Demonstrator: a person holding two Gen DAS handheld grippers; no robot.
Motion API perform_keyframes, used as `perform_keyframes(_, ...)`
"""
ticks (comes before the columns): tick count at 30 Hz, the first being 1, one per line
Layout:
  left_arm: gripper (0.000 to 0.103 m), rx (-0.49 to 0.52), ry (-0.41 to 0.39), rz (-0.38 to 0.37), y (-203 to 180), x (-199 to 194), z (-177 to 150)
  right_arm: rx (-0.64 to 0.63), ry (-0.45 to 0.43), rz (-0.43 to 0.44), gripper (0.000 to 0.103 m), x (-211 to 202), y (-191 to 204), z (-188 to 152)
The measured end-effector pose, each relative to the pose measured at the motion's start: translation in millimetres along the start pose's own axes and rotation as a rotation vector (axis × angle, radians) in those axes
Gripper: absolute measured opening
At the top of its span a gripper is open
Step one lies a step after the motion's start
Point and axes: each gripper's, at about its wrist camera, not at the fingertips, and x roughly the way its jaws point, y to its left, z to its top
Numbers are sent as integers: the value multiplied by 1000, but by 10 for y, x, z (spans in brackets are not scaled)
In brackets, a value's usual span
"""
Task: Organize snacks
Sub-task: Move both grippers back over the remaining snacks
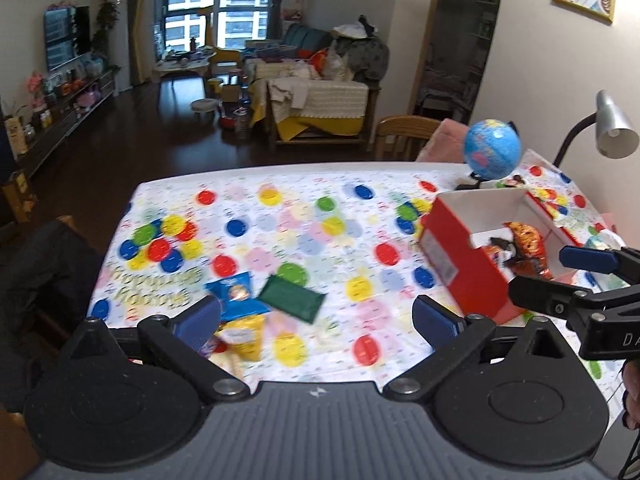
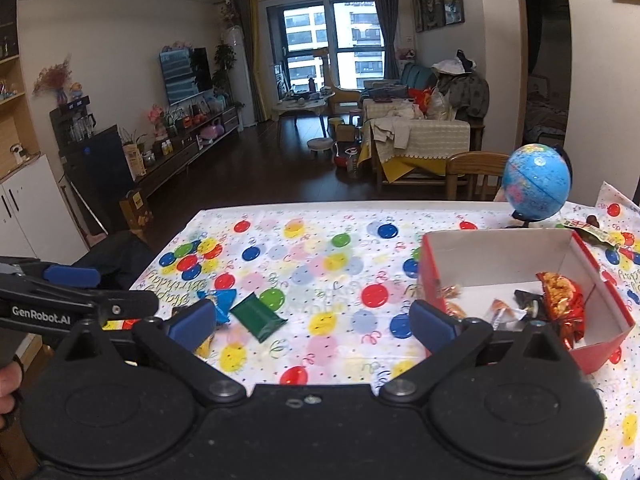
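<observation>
Both the left hand-held gripper (image 1: 316,316) and the right hand-held gripper (image 2: 312,320) are wide apart, holding nothing. The thin green packet (image 1: 291,298) may slide away on the desk (image 1: 320,216) if pinched flat.

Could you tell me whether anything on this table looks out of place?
Yes: a green packet, a blue packet and a yellow one lie loose on the tablecloth, outside the red box holding other snacks.
</observation>
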Motion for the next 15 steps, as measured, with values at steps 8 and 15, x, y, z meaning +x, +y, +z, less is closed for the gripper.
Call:
perform_keyframes(8,103,-57,18,70,329,39,-158,-37,37,24,103,195,230,-25)
perform_keyframes(15,103,-113,61,103,473,293,-226,-120,89,64,102,576,319,0)
